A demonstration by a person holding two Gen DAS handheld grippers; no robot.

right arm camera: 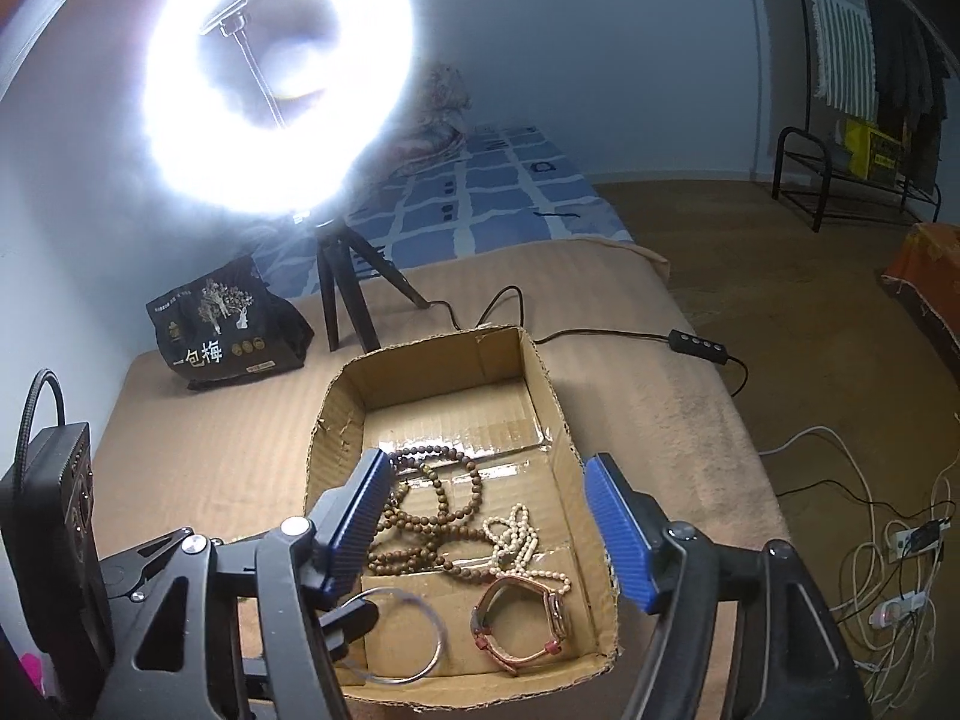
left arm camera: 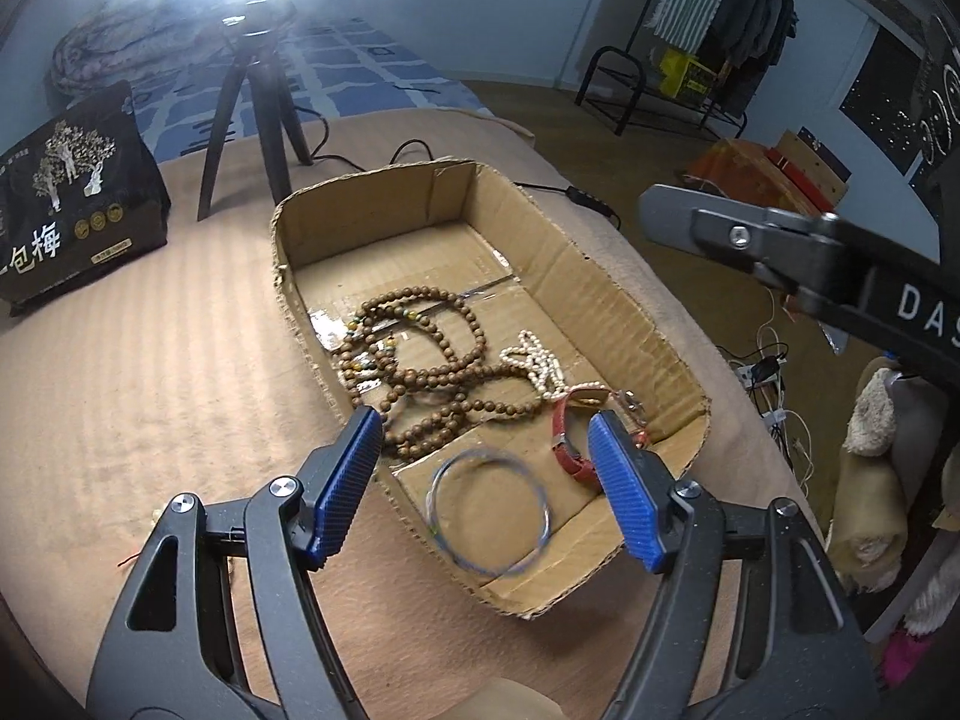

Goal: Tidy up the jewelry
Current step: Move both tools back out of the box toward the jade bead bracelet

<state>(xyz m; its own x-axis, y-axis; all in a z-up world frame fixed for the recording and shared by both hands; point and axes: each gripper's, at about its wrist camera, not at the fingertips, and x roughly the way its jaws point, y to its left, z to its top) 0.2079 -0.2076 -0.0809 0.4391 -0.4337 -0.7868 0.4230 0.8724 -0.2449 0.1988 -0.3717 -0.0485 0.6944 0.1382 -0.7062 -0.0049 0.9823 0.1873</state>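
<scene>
bangle dropped, both claws spread and empty over the box
thin bangle (left arm camera: 489, 513) lies in cardboard box (left arm camera: 630, 294) below left claw (left arm camera: 486, 495) and right claw (right arm camera: 489, 525); next, probably fetch another piece.

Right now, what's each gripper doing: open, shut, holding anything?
Left gripper: open, holding nothing, above the box.
Right gripper: open, holding nothing, above the same box.

The thin bangle (left arm camera: 489, 513) is motion-blurred, partly hidden behind the left tool's arm in the right-wrist view.
</scene>
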